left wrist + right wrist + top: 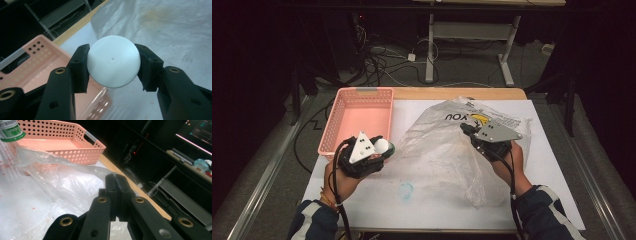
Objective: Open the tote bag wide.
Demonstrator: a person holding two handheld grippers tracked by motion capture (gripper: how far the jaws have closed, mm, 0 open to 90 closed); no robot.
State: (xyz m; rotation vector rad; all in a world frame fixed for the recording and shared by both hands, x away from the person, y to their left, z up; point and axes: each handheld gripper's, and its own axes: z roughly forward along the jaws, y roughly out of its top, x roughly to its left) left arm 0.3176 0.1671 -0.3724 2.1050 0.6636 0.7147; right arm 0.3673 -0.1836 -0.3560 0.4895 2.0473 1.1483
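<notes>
Grip on the smooth white round-capped object looks secure for now: the left hand-held gripper is clamped on it, one black pad on each side at its widest part, and in the high view it hangs at the lower right corner of the pink perforated plastic basket, left of centre. It seems light and rigid, a hard glossy surface that could slip out if the squeeze loosens, so holding across the middle is the sensible place. At the upper left of the right gripper view it shows a green-and-white label whose print is too small to read. The right hand-held gripper has its jaws pressed together, apparently pinching an edge of the thin crinkly clear plastic bag, limp and easily torn, spread on the white-covered tabletop. Upside-down letters on the bag read "YOU" beside a yellow mark.
</notes>
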